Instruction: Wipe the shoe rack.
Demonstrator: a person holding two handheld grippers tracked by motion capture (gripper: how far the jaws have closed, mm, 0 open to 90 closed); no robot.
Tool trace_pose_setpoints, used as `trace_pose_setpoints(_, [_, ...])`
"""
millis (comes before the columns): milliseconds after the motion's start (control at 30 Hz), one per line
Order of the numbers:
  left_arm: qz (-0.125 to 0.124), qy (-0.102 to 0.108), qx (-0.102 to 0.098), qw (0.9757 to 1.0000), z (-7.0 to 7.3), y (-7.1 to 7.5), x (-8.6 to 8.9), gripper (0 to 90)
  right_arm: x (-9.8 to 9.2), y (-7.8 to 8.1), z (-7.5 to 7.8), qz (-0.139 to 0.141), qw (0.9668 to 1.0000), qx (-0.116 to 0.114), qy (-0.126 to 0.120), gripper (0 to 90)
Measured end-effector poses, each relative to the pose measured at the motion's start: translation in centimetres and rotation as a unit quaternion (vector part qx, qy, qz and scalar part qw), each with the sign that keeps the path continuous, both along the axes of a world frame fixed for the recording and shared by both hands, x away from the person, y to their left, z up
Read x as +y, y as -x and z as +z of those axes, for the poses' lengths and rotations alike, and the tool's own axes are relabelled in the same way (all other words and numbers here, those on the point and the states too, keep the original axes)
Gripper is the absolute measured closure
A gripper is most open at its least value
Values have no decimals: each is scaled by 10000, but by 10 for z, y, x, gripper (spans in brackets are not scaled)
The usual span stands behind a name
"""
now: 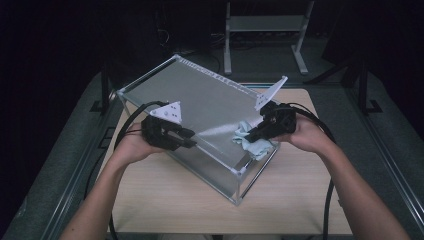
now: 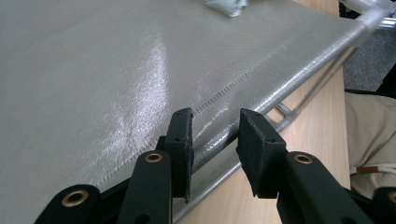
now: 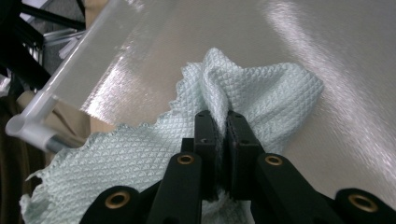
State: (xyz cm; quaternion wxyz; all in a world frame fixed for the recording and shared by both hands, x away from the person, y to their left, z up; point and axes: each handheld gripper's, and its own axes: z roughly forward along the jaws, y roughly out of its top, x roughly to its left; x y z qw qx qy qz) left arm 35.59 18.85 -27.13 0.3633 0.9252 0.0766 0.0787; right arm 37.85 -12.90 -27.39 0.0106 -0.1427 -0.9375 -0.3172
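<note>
A box frame with a shiny grey top panel (image 1: pixel 200 107) stands skewed on the wooden table (image 1: pixel 290 200). My left gripper (image 1: pixel 191 139) sits at the box's near long edge. In the left gripper view its jaws (image 2: pixel 215 126) straddle the edge rail (image 2: pixel 299 70), with the pads against it. My right gripper (image 1: pixel 251 137) is at the box's right corner, shut on a pale mint waffle cloth (image 1: pixel 256 148). In the right gripper view the cloth (image 3: pixel 275 88) is bunched between the closed jaws (image 3: pixel 222 116) and lies on the panel (image 3: pixel 233 28).
A white corner joint of the box frame (image 3: pixel 23 126) lies left of the cloth. A metal stand (image 1: pixel 265 30) is on the floor beyond the table. The person's trousers (image 2: pixel 369 126) are close to the table's near edge.
</note>
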Motion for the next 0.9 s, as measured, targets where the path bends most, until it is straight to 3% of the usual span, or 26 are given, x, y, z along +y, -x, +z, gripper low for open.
trace_pose_setpoints(200, [69, -36, 52, 10000, 2, -13, -1, 642, 9, 8, 1, 212, 9997, 64, 44, 837])
trace_pose_setpoints(333, [260, -100, 16, 9996, 4, -20, 4, 635, 18, -2, 0, 215, 9997, 85, -15, 837])
trace_pose_setpoints(367, [298, -51, 113, 9995, 6, -22, 8, 643, 20, -4, -1, 208, 9997, 105, -48, 837])
trace_pose_setpoints(433, [226, 109, 131, 9996, 10, -21, 9, 635, 28, -10, -1, 197, 9997, 73, -87, 837])
trace_pose_setpoints(700, [-232, 172, 67, 9996, 21, -1, -5, 627, 59, -37, 0, 220, 9994, 21, -255, 835])
trace_pose_setpoints(900, [-571, 214, 134, 9980, 20, 15, -25, 625, 45, -40, 13, 167, 9991, -72, -395, 832])
